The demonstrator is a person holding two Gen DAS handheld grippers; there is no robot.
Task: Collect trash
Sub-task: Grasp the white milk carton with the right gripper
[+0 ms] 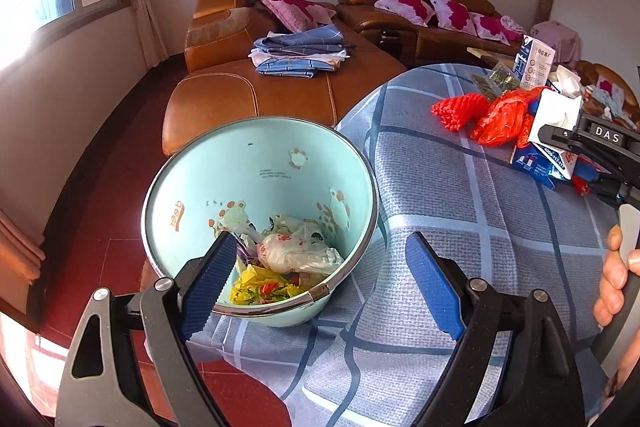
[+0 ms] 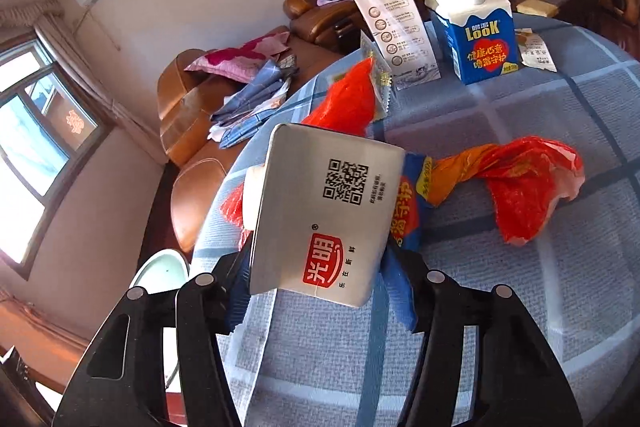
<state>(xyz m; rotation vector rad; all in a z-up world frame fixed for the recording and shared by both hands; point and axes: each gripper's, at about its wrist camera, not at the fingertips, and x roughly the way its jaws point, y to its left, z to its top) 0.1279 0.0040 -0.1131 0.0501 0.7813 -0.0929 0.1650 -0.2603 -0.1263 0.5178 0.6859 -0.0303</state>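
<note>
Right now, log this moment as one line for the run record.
left gripper: open, empty, beside pale blue bin | right gripper: shut on white-and-blue milk carton above checked tablecloth | not yet binned

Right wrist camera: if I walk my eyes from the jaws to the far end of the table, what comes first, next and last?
White carton held between the right gripper jaws → orange-red plastic bag → tall white pouch standing at the table's far edge.
</note>
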